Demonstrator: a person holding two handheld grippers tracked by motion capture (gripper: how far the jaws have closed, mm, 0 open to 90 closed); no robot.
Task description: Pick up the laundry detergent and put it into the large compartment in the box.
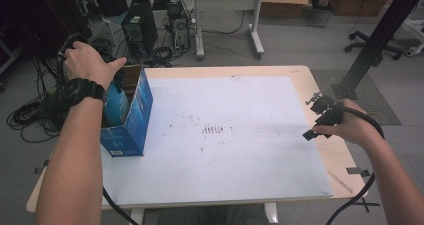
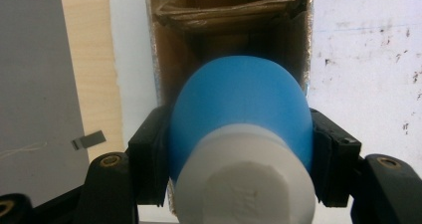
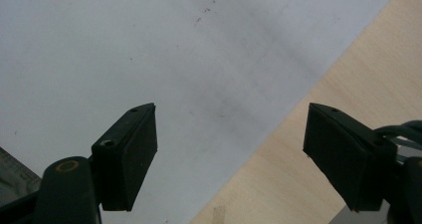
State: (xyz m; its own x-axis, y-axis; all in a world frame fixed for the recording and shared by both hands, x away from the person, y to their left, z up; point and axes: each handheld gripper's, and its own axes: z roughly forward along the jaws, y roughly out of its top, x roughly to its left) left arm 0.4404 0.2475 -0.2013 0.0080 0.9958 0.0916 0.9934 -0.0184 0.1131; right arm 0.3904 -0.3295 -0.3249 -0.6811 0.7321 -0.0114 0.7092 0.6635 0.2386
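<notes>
White-topped surface: our left gripper jaws clamp blue bulb at blue box mouth near left edge; right gripper jaws apart, idle. Next, we'd guess: ease bulb deeper, release.

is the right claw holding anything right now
No, the right claw is open, with bare white sheet and table edge between its jaws.

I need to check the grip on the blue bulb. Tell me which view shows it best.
The left gripper view: the blue bulb with its white base sits close up, clamped between the left gripper's fingers over the open box. The high view shows a blue sliver behind the hand.
</notes>
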